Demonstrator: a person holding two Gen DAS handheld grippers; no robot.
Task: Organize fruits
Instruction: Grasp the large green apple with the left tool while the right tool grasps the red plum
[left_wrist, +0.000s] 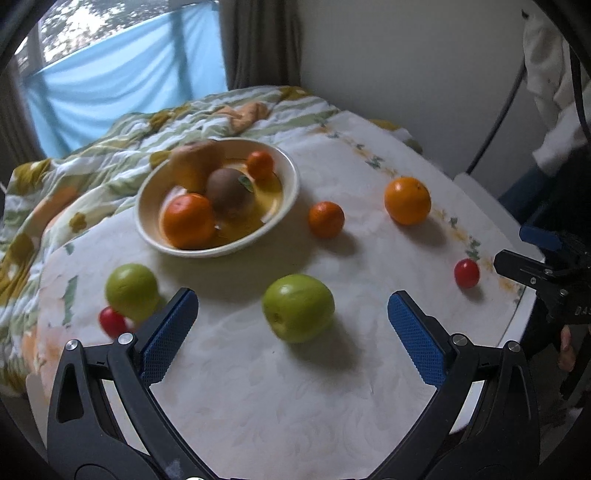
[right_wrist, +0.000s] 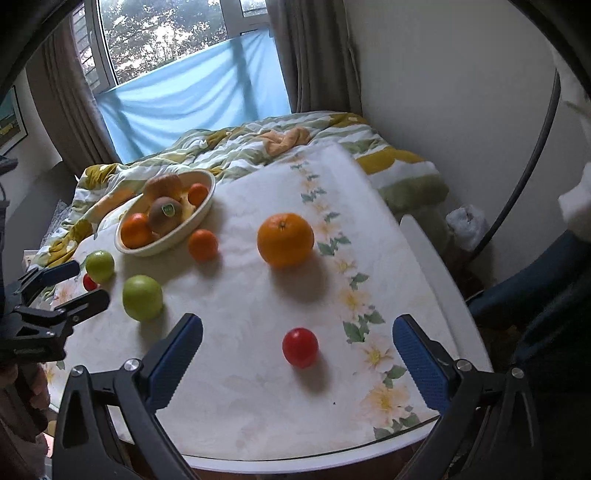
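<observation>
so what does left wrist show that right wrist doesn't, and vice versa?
Only left wrist: the left gripper's own open blue fingers, with the near green apple between them, and the right gripper side-on at the frame's right edge.

Only right wrist: the right gripper's open fingers around the red tomato, the green sticker on the brown fruit, the window, and the table's front rim.

Both: the bowl, the big orange, the small orange, two green apples, two tomatoes.

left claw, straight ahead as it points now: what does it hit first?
Most likely the nearer green apple: it lies on the table between the open left claw fingers, just ahead. Beyond it sits the bowl. Depth is uncertain through the fisheye.
</observation>
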